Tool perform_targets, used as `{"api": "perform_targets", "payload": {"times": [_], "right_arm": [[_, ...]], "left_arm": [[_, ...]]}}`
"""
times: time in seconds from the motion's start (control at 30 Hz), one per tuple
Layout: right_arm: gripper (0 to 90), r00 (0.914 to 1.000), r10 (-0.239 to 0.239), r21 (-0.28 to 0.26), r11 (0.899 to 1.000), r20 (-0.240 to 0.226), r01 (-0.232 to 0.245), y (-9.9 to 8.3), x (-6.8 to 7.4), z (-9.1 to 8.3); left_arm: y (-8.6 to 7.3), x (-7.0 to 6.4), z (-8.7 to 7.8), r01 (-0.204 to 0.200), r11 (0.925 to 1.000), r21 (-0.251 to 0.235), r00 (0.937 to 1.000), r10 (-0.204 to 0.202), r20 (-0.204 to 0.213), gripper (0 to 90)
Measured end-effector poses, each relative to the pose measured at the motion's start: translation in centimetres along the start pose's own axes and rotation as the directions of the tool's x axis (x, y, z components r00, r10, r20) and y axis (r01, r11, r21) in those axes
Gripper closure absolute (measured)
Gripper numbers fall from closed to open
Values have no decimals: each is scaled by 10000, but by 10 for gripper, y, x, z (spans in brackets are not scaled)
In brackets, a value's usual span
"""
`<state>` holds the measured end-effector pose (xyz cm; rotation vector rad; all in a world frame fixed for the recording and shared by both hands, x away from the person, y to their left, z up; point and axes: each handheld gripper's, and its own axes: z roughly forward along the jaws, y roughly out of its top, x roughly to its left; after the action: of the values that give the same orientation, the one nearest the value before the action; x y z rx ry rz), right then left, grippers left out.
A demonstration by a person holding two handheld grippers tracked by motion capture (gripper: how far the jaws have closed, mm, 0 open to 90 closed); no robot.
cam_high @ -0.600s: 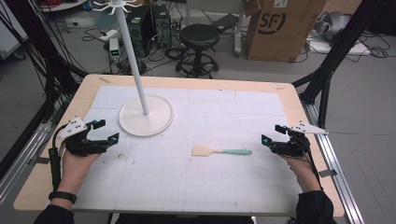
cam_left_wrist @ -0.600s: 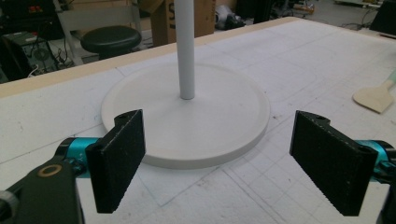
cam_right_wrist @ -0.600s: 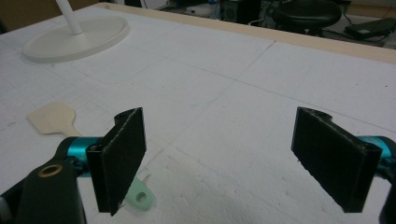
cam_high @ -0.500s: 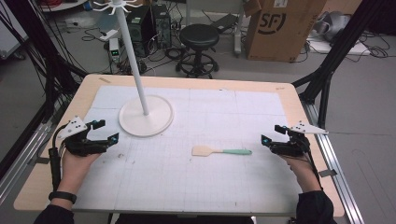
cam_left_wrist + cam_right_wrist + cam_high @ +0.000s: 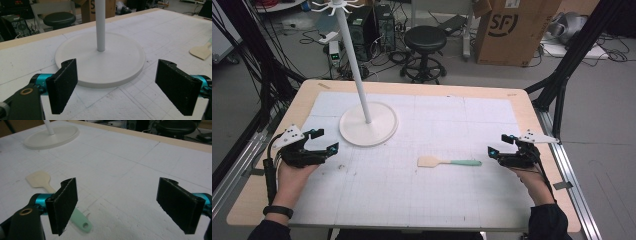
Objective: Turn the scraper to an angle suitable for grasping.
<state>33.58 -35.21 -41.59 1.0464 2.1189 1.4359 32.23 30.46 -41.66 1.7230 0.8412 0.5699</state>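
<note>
A small spatula with a cream blade and a mint-green handle lies flat on the white mat, right of centre; the right gripper view has it as spatula low at the left. A white stand with a round base and a tall pole rises at the back left, and the stand lies just ahead of the left jaws. My left gripper rests open near the table's left edge, short of the base. My right gripper is open too, a little right of the handle's end. Nothing is between either pair of jaws.
The white gridded mat covers most of the wooden table. Behind the table are a black stool, a cardboard box and floor cables. Black frame legs stand at the right corner.
</note>
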Motion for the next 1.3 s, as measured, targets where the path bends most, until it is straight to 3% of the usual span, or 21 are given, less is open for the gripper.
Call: {"api": "perform_targets", "payload": {"times": [0.33, 0.47, 0.67, 0.8, 0.93, 1.0, 1.03, 1.1, 1.2, 1.3], "right_arm": [[168, 9920, -849, 396, 9953, -930, 889, 14, 16, 26], [182, 9797, -1232, 813, 9872, -1582, 1372, 19, 27, 43], [271, 9490, -1692, 1256, 9700, -2661, 2081, 23, 43, 66], [355, 9251, -1945, 1568, 9539, -3262, 2558, 23, 52, 82], [491, 8995, -2126, 2061, 9291, -3818, 3071, 21, 62, 95], [518, 8873, -2318, 2223, 9142, -3988, 3388, 20, 66, 101], [538, 8865, -2254, 2403, 9090, -4041, 3406, 19, 69, 103], [571, 8764, -2386, 2600, 8930, -4183, 3673, 17, 71, 109], [629, 8600, -2699, 2848, 8643, -4330, 4146, 14, 75, 114], [715, 8589, -2673, 2824, 8658, -4369, 4131, 14, 75, 114]], "left_arm": [[1, 0, -3, 88, 9998, -173, 10000, -87, 31, 189], [1, 0, -4, 119, 9998, -164, 9999, -118, 72, 189], [1, -1, -3, 73, 10000, -18, 9998, -72, 161, 189], [0, -1, -2, 82, 10000, 54, 9998, -83, 167, 189], [0, -2, -1, 71, 10000, 65, 9998, -72, 193, 189], [0, -2, -1, 137, 9999, 90, 9997, -139, 216, 189], [0, -1, -2, 134, 9999, 97, 9997, -136, 213, 189], [0, -1, -2, 118, 9999, 110, 9997, -120, 201, 189], [0, -1, -2, 99, 9999, 92, 9998, -101, 188, 189], [0, -1, -2, 143, 9998, 132, 9997, -146, 176, 190]]}}
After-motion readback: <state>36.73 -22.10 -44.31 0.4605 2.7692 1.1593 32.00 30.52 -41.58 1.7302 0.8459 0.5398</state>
